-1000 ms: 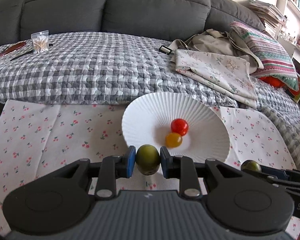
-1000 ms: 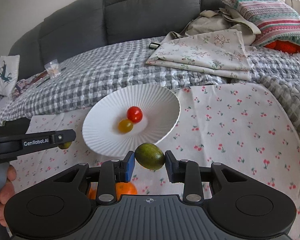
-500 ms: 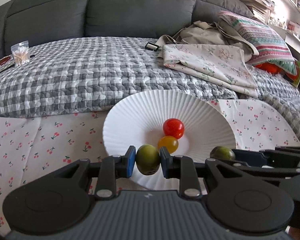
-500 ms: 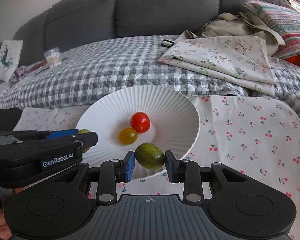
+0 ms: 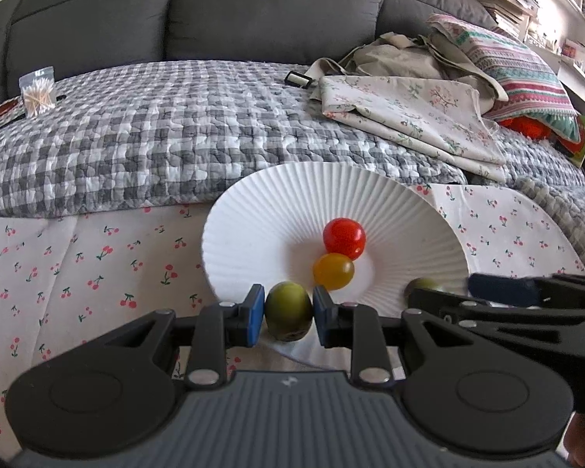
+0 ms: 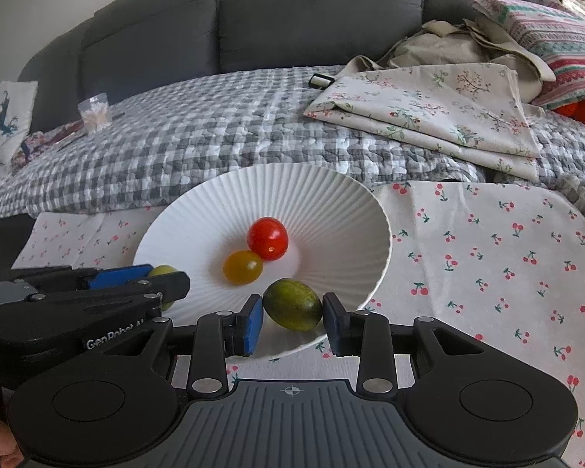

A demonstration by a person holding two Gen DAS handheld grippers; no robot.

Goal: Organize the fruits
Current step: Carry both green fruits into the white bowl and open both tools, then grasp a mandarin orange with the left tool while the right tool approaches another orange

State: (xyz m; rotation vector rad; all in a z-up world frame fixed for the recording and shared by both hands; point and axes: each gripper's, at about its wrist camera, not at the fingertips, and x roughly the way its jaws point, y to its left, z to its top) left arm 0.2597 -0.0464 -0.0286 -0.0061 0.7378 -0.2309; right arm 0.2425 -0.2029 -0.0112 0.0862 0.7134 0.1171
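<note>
**Two green fruits at the plate's near rim**

In the left wrist view I have the left tongs (image 5: 288, 314) at lower centre, clamped narrow on a round green fruit (image 5: 288, 316), both blue pads pressed against its sides. It hangs just over the near rim of the white ribbed plate (image 5: 292, 199). In the middle of the plate a red tomato (image 5: 344, 237) sits touching a yellow tomato (image 5: 333, 271) just in front of it.

In the right wrist view the right tongs (image 6: 291, 325) sit at lower centre around an oval green fruit (image 6: 292, 309). The right pad touches it, but I see a sliver of gap at the left pad, so I cannot tell whether the grip is closed or loosened. The fruit lies low over the plate's near inner slope.

The plate stands on the cherry-print cloth (image 6: 487, 241) covering the surface, with a grey checked quilt (image 5: 156, 132) behind.
</note>
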